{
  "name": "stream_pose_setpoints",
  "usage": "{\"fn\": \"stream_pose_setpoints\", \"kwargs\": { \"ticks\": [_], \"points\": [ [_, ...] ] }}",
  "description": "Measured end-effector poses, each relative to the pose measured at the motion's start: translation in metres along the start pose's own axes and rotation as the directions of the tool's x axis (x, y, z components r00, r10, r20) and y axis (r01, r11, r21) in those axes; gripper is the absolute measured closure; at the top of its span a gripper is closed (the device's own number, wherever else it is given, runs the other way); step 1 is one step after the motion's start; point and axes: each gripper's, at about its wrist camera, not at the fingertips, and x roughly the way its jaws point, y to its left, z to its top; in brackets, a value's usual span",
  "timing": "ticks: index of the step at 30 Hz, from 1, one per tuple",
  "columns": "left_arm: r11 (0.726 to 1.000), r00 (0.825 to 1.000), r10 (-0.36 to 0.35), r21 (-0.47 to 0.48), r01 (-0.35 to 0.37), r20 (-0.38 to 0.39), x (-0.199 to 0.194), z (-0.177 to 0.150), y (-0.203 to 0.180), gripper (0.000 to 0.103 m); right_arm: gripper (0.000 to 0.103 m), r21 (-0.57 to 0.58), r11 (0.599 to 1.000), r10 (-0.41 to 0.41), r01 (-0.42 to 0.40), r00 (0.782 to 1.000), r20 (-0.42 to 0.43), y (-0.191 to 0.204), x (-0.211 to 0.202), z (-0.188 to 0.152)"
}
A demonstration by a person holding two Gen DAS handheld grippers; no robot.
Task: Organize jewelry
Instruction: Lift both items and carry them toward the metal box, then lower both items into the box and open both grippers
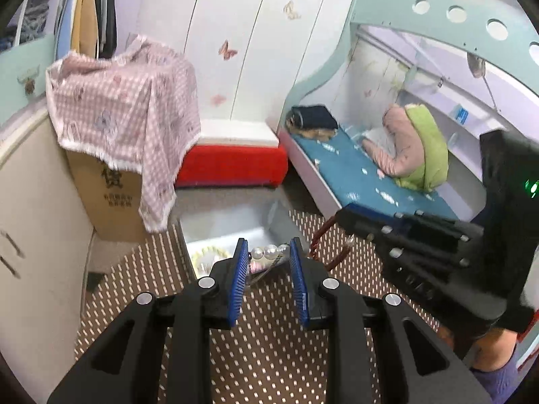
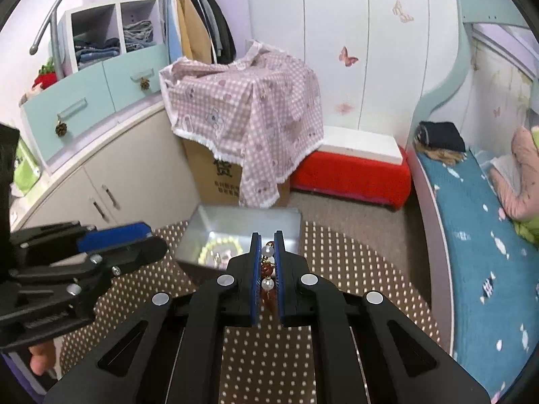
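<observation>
My left gripper (image 1: 266,250) is shut on a short string of white pearls (image 1: 269,252), gripped at the tips of its blue pads and lifted above the table. My right gripper (image 2: 267,262) is shut on a bracelet of dark red beads and pearls (image 2: 267,269); a loop of it hangs below the right gripper (image 1: 343,225) in the left wrist view. An open silver metal box (image 2: 242,222) stands on the brown dotted table mat (image 2: 353,269), just beyond both grippers. A yellow-green bead bracelet (image 2: 219,249) lies inside the box. My left gripper (image 2: 155,240) shows side-on at the left.
Beyond the table stands a cardboard box (image 2: 215,178) draped with a pink checked cloth (image 2: 249,107). A red bench (image 2: 350,175) sits behind it, a bed with a blue sheet (image 2: 471,235) lies to the right, and a cream cabinet (image 2: 101,175) stands on the left.
</observation>
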Motion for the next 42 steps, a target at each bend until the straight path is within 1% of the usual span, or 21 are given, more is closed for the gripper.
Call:
{"fn": "stream_pose_setpoints", "kwargs": {
  "ticks": [5, 8, 10, 14, 19, 23, 28, 33, 35, 37, 39, 42],
  "points": [
    [1.000, 0.999, 0.012, 0.003, -0.013, 0.045, -0.005, 0.027, 0.001, 0.080, 0.095, 0.001, 1.000, 0.002, -0.002, 1.000, 0.014, 0.003, 0.007, 0.022],
    [1.000, 0.999, 0.019, -0.007, -0.019, 0.036, 0.004, 0.035, 0.005, 0.079, 0.095, 0.007, 1.000, -0.001, 0.001, 1.000, 0.008, 0.003, 0.016, 0.029],
    [0.999, 0.999, 0.028, -0.016, -0.028, 0.015, 0.016, 0.037, 0.010, 0.079, 0.095, 0.009, 1.000, -0.001, 0.001, 1.000, -0.003, 0.003, 0.024, 0.030],
    [0.999, 0.998, 0.033, -0.032, -0.035, -0.050, 0.044, 0.029, 0.021, 0.079, 0.095, 0.017, 1.000, 0.001, -0.001, 1.000, -0.030, 0.002, 0.043, 0.026],
    [0.997, 0.992, 0.042, -0.054, -0.049, -0.122, 0.074, 0.013, 0.034, 0.079, 0.095, 0.022, 1.000, 0.005, -0.003, 0.997, -0.073, 0.003, 0.066, 0.017],
    [0.997, 0.987, 0.047, -0.060, -0.056, -0.151, 0.085, 0.006, 0.037, 0.079, 0.095, 0.026, 1.000, 0.008, -0.006, 0.995, -0.097, 0.004, 0.080, 0.011],
    [0.996, 0.983, 0.055, -0.056, -0.066, -0.177, 0.092, 0.001, 0.039, 0.078, 0.095, 0.031, 0.999, 0.018, -0.015, 0.994, -0.109, 0.007, 0.088, 0.010],
    [0.994, 0.977, 0.067, -0.072, -0.083, -0.200, 0.099, -0.004, 0.045, 0.078, 0.095, 0.037, 0.999, 0.031, -0.026, 0.992, -0.122, 0.007, 0.095, 0.008],
    [0.993, 0.976, 0.070, -0.076, -0.087, -0.205, 0.100, -0.005, 0.047, 0.077, 0.095, 0.039, 0.999, 0.032, -0.027, 0.991, -0.129, 0.007, 0.098, 0.006],
    [0.991, 0.975, 0.089, -0.077, -0.107, -0.205, 0.101, -0.006, 0.050, 0.068, 0.095, 0.045, 0.999, 0.034, -0.028, 0.990, -0.134, 0.005, 0.099, 0.004],
    [0.990, 0.975, 0.095, -0.085, -0.114, -0.200, 0.101, -0.006, 0.053, 0.061, 0.095, 0.051, 0.998, 0.037, -0.030, 0.989, -0.142, 0.004, 0.101, 0.002],
    [0.990, 0.976, 0.091, -0.086, -0.110, -0.197, 0.100, -0.007, 0.053, 0.060, 0.095, 0.056, 0.998, 0.037, -0.029, 0.988, -0.148, 0.004, 0.103, -0.001]
  ]
}}
